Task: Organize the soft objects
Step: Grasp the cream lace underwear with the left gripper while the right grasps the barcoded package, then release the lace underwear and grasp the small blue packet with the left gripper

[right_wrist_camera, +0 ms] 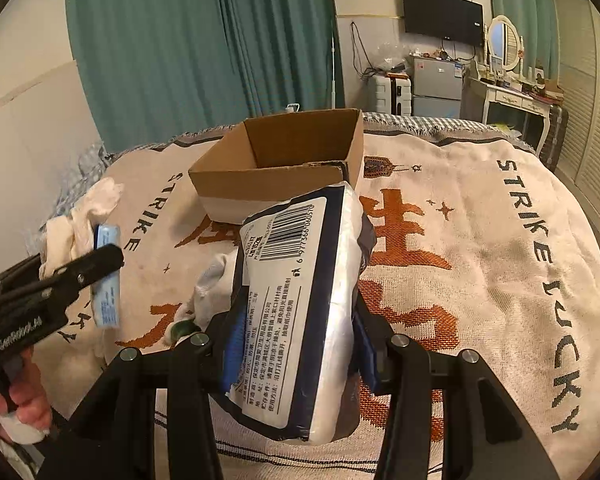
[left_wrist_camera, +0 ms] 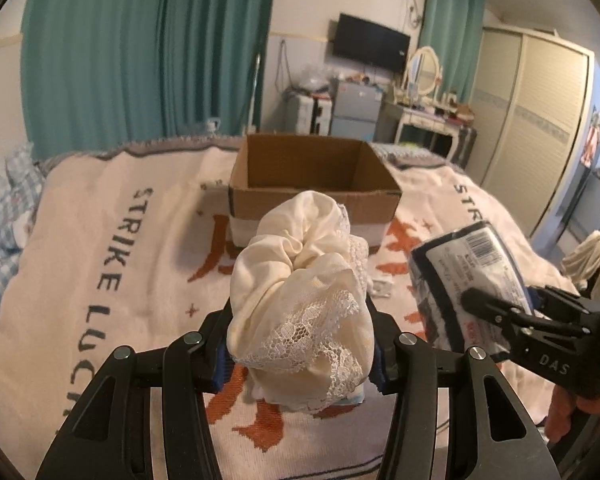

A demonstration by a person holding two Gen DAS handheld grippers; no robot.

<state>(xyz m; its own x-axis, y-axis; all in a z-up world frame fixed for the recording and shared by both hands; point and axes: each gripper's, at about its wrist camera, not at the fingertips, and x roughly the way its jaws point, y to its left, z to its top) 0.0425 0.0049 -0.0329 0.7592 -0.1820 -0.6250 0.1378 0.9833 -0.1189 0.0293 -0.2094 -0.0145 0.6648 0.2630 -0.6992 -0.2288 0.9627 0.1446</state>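
My left gripper is shut on a bundle of cream cloth with lace trim, held above the blanket, a small blue packet tucked beneath it. It also shows in the right wrist view. My right gripper is shut on a soft tissue pack with a barcode label, also visible in the left wrist view. An open, empty cardboard box stands on the bed just beyond both grippers; it shows in the right wrist view too.
A cream blanket with orange characters and "STRIKE LUCKY" lettering covers the bed. A small white cloth with a green bit lies on it near my right gripper. Teal curtains, a fridge, a dresser and a wardrobe stand behind.
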